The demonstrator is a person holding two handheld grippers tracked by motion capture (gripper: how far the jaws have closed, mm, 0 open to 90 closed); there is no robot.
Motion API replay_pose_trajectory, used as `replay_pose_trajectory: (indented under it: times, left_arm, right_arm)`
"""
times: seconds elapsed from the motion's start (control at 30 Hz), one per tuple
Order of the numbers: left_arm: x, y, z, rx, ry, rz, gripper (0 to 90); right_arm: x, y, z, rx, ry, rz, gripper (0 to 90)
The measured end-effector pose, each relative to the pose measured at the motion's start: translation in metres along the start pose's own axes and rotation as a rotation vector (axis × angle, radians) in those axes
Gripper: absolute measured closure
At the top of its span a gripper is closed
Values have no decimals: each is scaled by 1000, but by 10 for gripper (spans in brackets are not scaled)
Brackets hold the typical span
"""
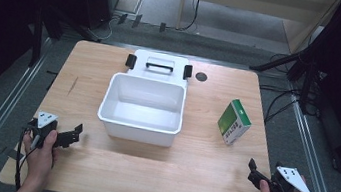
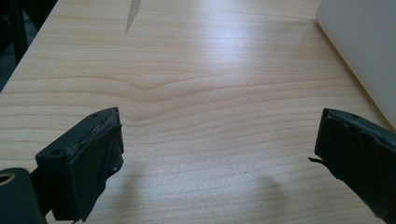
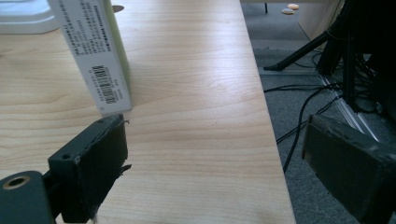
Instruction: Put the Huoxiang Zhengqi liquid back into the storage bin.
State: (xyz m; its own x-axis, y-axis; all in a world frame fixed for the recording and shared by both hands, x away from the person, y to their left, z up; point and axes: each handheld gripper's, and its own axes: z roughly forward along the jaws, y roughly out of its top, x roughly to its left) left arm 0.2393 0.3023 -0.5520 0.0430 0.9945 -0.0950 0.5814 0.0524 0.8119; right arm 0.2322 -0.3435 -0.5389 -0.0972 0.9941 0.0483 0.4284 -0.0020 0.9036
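Observation:
A white open bin [image 1: 106,104] stands at the table's middle, nothing visible inside. Its lid [image 1: 160,67], with a handle and two black latches, lies just behind it. A green and white box [image 1: 234,121] stands upright to the bin's right. My left gripper [image 1: 75,133] rests near the front left, open, pointing toward the bin; in the left gripper view its jaws [image 2: 219,144] stand wide apart over bare wood, the bin's wall [image 2: 364,46] at upper right. My right gripper [image 1: 253,170] is open at the front right corner. In the right gripper view it [image 3: 215,149] points past the box [image 3: 93,51].
A small dark disc [image 1: 201,76] lies on the table right of the lid. The table's right edge [image 3: 266,116] runs between the right jaws, with cables and black stand legs [image 3: 303,51] on the floor beyond. Bare wood spans the table's front.

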Motion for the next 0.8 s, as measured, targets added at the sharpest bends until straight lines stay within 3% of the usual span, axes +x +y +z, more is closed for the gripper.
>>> replay_pose_trajectory:
  times: [0.13,0.17,0.53,0.57,0.7,0.77,0.8]
  left_arm:
    - [0,0,0,0,0,0,21]
    - [0,0,0,0,0,0,21]
    - [0,0,0,-2,-1,-6,21]
    - [0,0,0,-1,-2,-7,21]
    - [1,0,0,-3,-2,-9,21]
    - [1,0,0,-3,-2,-9,21]
    - [1,0,0,-2,-3,-10,21]
  right_arm:
    - [5,4,0,9,20,-24,72]
    - [10,8,0,27,34,-51,75]
    - [20,29,4,134,101,-148,109]
    - [22,37,6,177,96,-182,111]
    - [24,50,10,259,74,-219,117]
    - [24,53,10,271,73,-234,119]
    - [26,62,12,321,89,-239,119]
